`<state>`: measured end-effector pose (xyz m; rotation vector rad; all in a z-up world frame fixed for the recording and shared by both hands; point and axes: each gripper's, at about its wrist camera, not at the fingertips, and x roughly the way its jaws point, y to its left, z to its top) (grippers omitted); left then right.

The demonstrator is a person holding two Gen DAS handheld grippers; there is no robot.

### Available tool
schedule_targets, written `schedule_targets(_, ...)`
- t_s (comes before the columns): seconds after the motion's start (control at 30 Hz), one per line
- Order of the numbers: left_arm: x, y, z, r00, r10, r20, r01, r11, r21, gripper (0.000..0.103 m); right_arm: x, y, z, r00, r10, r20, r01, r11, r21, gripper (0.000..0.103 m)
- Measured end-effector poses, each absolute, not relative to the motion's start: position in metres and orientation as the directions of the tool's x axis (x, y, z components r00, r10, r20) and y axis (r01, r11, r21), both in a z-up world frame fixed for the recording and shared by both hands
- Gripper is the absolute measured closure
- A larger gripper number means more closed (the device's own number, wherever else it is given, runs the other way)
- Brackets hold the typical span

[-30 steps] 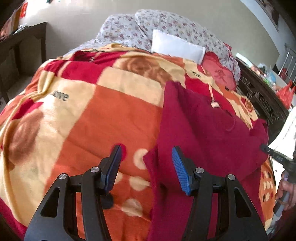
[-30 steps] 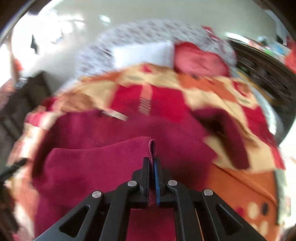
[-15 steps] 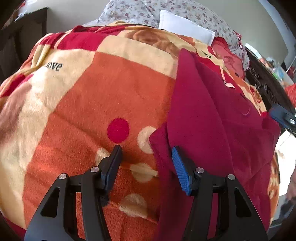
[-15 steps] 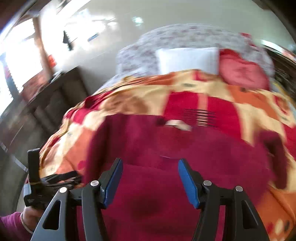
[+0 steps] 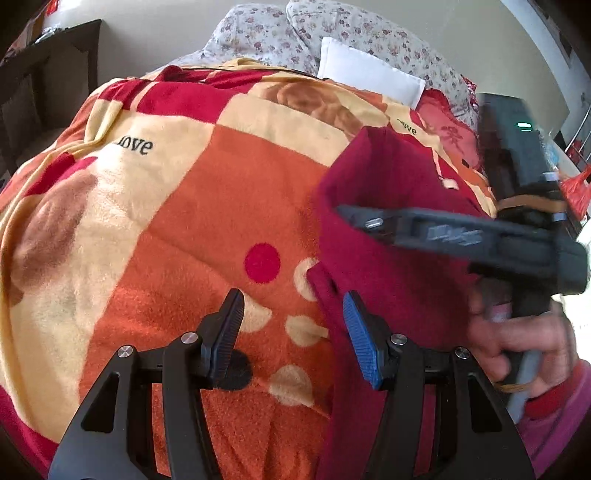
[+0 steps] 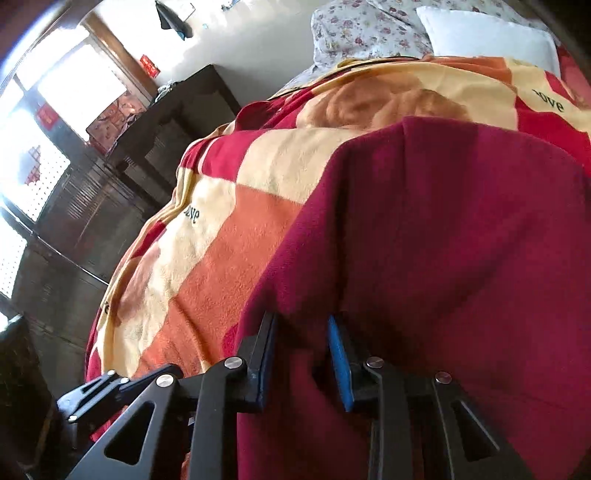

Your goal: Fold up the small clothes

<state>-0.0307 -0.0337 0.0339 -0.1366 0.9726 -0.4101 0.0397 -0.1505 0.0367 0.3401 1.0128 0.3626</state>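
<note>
A dark red garment (image 5: 391,229) lies on the orange, red and cream blanket (image 5: 207,206) of a bed. My left gripper (image 5: 293,321) is open, low over the blanket, its right finger at the garment's left edge. My right gripper (image 6: 301,354) is open and pressed down on the garment (image 6: 443,240) near its left edge, with red cloth between its fingers. In the left wrist view the right gripper's black body (image 5: 480,236) reaches over the garment from the right, held by a hand.
A white pillow (image 5: 369,75) and floral bedding (image 5: 332,33) lie at the head of the bed. A red cushion (image 5: 447,122) lies beside them. Dark wooden furniture (image 6: 173,122) stands left of the bed under a bright window.
My right gripper let go of the garment's fold, opened, and swung left and down onto the garment near its left edge. My left gripper stayed open and shifted little.
</note>
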Motion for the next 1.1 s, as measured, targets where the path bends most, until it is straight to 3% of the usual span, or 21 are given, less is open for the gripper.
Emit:
schedule_targets(0.17, -0.026, -0.034, 0.026, 0.480, -0.408, -0.777, 0.257, 0.912, -0.320, 0.047, 0.026, -0.177, 0.058, 0.557, 0.363, -0.747, -0.123, 0.926, 0.357, 0.069)
schedule_targets(0.53, -0.028, -0.031, 0.024, 0.476, -0.405, -0.781, 0.255, 0.913, -0.319, 0.047, 0.061, -0.152, 0.048, 0.533, 0.397, -0.747, -0.226, 0.918, 0.326, 0.069)
schedule_targets(0.57, -0.028, -0.029, 0.024, 0.477, -0.404, -0.780, 0.250, 0.914, -0.320, 0.047, 0.064, -0.150, 0.046, 0.529, 0.396, -0.750, -0.233, 0.918, 0.321, 0.073)
schedule_targets(0.6, -0.027, -0.028, 0.023, 0.478, -0.403, -0.780, 0.245, 0.914, -0.322, 0.047, 0.066, -0.148, 0.045, 0.528, 0.398, -0.751, -0.239, 0.918, 0.318, 0.090)
schedule_targets(0.63, -0.026, -0.028, 0.023, 0.478, -0.405, -0.780, 0.243, 0.914, -0.325, 0.047, 0.067, -0.148, 0.046, 0.528, 0.401, -0.749, -0.240, 0.916, 0.321, 0.097)
schedule_targets(0.83, -0.025, -0.024, 0.028, 0.495, -0.406, -0.768, 0.239, 0.913, -0.330, 0.047, 0.052, -0.165, 0.084, 0.618, 0.348, -0.705, -0.232, 0.938, 0.259, 0.100)
schedule_targets(1.1, -0.022, -0.026, 0.037, 0.512, -0.408, -0.756, 0.232, 0.913, -0.336, 0.047, 0.072, -0.183, 0.098, 0.688, 0.048, -0.724, -0.083, 0.997, -0.012, 0.100)
